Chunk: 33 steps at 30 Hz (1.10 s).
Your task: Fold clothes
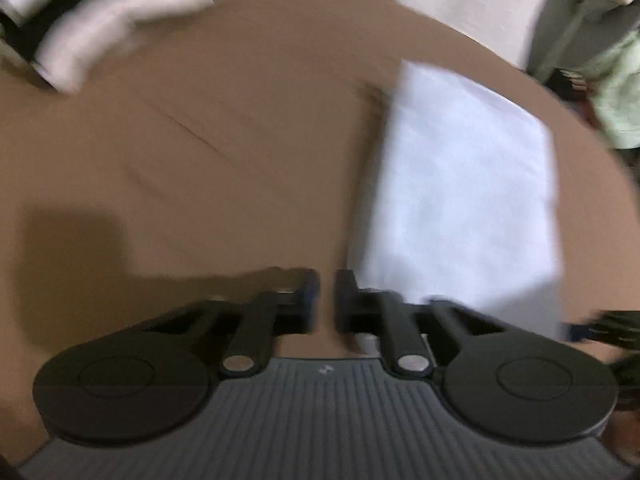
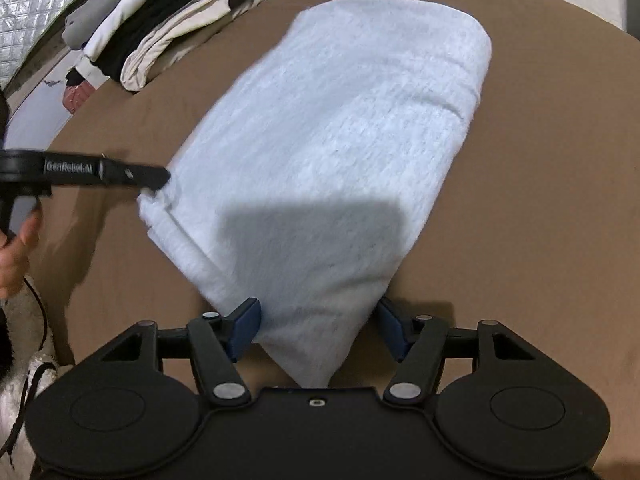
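Right wrist view: right gripper [image 2: 318, 326] jaws apart astride the folded white towel's [image 2: 328, 140] near corner; left gripper [image 2: 160, 178], jaws together, touches its left edge (brown tabletop [image 2: 540, 200] bare rightward).

Both wrist views downward, sharing towel [image 2: 320, 152]

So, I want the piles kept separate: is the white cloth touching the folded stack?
Apart. The right wrist view shows bare brown table between the white cloth and the folded stack.
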Motion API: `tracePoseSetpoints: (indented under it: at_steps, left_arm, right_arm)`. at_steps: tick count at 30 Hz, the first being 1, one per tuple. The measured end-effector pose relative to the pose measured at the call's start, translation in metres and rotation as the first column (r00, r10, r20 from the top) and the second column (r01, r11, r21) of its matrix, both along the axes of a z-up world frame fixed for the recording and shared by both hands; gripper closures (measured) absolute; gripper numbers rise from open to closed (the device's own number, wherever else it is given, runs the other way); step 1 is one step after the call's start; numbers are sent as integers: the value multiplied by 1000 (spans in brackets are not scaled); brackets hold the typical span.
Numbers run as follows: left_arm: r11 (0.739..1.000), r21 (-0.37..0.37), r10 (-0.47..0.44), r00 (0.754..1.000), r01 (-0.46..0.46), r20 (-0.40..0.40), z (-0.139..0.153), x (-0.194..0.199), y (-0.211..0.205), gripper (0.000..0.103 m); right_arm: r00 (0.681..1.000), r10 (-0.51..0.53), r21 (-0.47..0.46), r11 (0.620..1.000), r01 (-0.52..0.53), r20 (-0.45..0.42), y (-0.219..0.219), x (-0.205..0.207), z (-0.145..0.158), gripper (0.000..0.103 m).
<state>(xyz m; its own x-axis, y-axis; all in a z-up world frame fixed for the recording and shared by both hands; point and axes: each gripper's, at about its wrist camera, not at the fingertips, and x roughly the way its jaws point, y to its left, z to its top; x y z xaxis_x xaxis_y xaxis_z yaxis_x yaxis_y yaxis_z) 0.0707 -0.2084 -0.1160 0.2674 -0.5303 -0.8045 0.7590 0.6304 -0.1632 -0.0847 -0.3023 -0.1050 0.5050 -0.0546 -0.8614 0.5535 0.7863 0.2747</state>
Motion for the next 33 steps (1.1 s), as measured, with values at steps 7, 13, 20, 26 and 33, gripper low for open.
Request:
tracePoseSetpoints:
  at_steps: [7,13,20,26,33]
  left_arm:
    - [969,-212,-139,988,124,-60,20,-13,25,97]
    - [947,-141,-292,956,287,-14,8,-43,-6,74]
    - [971,52,-239,964,235,114,-12,-65,-12,98]
    - [980,-141,-150,987,141,-54,7,-36,13,100]
    - [935,-354,-179,897,27,-403,-7,9,40,100]
  right_arm:
    - [998,-50,78,996,47,35,-12,-2,1,32]
    - [990,-116,181,978,101,75,-22,10,-13,19]
    - [990,-115,183,978,98,85,-23,13,-16,19]
    - [990,-116,185,978,98,87,-23,11,-16,19]
    - [987,-128,200,974,106,100,-25,6,-16,19]
